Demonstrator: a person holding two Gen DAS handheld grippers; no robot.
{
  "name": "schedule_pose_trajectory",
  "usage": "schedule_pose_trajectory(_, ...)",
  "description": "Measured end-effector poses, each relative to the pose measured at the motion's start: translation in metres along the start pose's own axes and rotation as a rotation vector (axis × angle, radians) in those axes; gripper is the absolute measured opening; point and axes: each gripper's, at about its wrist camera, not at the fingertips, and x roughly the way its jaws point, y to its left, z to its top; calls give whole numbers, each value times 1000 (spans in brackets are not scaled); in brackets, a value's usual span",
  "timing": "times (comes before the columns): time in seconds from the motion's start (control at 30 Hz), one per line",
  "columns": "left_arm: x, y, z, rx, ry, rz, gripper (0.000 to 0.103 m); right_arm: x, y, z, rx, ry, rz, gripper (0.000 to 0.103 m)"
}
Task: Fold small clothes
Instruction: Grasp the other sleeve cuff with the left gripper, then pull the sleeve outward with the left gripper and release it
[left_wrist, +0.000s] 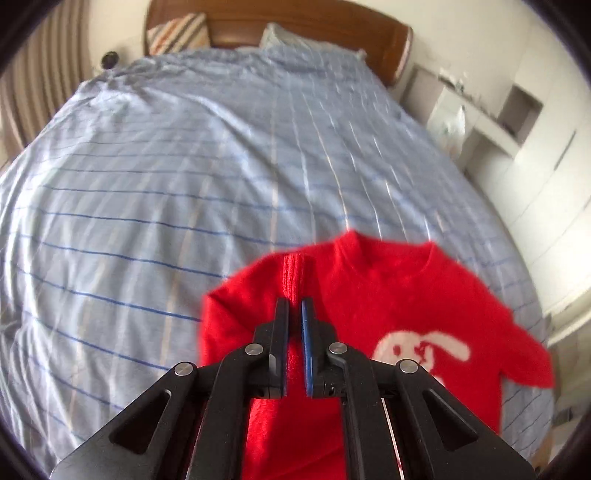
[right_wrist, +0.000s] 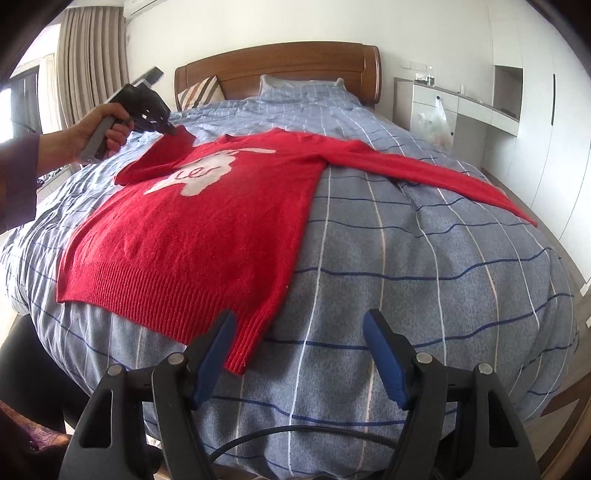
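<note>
A small red sweater (right_wrist: 207, 229) with a white rabbit design lies flat on the striped blue bed cover (right_wrist: 424, 277). One sleeve stretches out to the right (right_wrist: 443, 177). My left gripper (left_wrist: 295, 306) is shut on the ribbed cuff (left_wrist: 293, 273) of the other sleeve and holds it over the sweater's body (left_wrist: 406, 295). In the right wrist view the left gripper (right_wrist: 171, 130) shows at the far left, held in a hand. My right gripper (right_wrist: 299, 321) is open and empty, just in front of the sweater's ribbed hem corner (right_wrist: 243, 350).
The bed has a wooden headboard (right_wrist: 280, 62) with pillows (right_wrist: 199, 92) at the far end. White cabinets (right_wrist: 461, 110) and a plastic bag stand to the right. Curtains (right_wrist: 88, 62) hang at the left. A dark chair (right_wrist: 33, 369) is at the near left.
</note>
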Motion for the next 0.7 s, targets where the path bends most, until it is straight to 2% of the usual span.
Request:
schedule_pose_trajectory(0.07,-45,49,4,-124,-99,52,5,-3,4,0,-17,-14,4,71)
schedule_pose_trajectory(0.1,-65,74,4,-181,-150,112,5,-4,6,0,-27,-20,5,71)
schedule_pose_trajectory(0.2,-108,146,-15,-351,-259,388,5,-3,14,0,-59,-24,11,71)
schedule_pose_trajectory(0.23,-115,166,-26,-412,-270,461,5,-2,17,-1,-71,-20,15,71)
schedule_pose_trajectory(0.27,-118,184,-37,-467,-267,503,5,-1,19,-1,-80,-17,18,71)
schedule_pose_trajectory(0.37,-103,217,-67,-552,-203,548,5,2,26,-2,-99,-8,33,71)
schedule_pose_trajectory(0.5,-77,225,-101,-592,-135,586,5,3,32,-3,-117,-3,35,71)
schedule_pose_trajectory(0.7,-60,242,-133,-647,-77,592,4,4,29,-3,-106,-7,23,71)
